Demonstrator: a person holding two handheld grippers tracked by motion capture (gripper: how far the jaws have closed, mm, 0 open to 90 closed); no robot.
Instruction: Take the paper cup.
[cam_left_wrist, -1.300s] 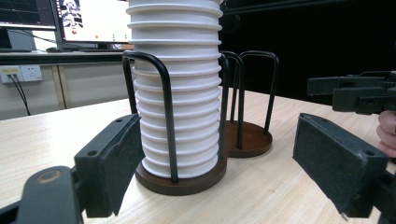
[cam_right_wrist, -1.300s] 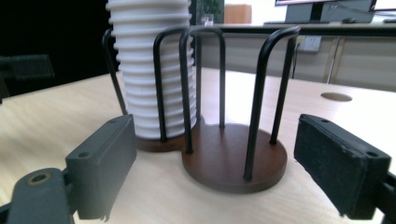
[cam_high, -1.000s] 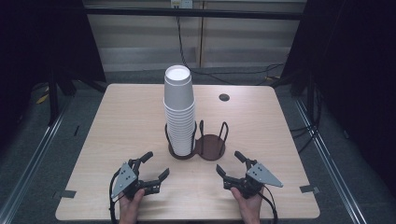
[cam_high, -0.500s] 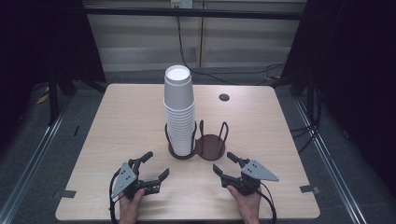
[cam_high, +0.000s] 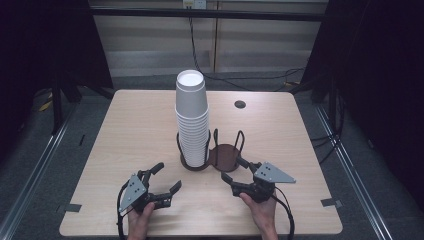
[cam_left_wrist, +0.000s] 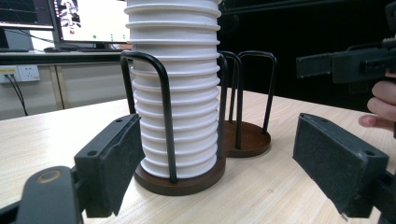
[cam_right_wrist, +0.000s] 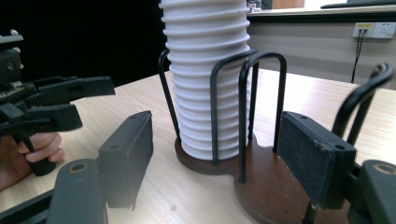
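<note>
A tall stack of white paper cups (cam_high: 192, 120) stands in the left ring of a dark brown two-place wire holder (cam_high: 226, 156). The holder's right place is bare. My left gripper (cam_high: 167, 176) rests near the table's front, left of the holder, open with nothing between its jaws. My right gripper (cam_high: 233, 169) hovers just in front of the bare place, also open and holding nothing. The left gripper view looks at the cups (cam_left_wrist: 177, 93) and the holder (cam_left_wrist: 245, 137), with the right gripper (cam_left_wrist: 345, 63) at its right edge. The right gripper view faces the cups (cam_right_wrist: 208, 79) over the holder's base (cam_right_wrist: 271, 186).
A small black round grommet (cam_high: 240, 104) sits in the wooden table (cam_high: 130, 125) at the back right. Dark frame posts stand around the table. A lit monitor (cam_left_wrist: 88, 18) and a wall socket (cam_right_wrist: 373, 29) lie beyond it.
My right gripper has risen a little and shifted toward the holder's bare place. The left gripper and the cups have stayed put.
</note>
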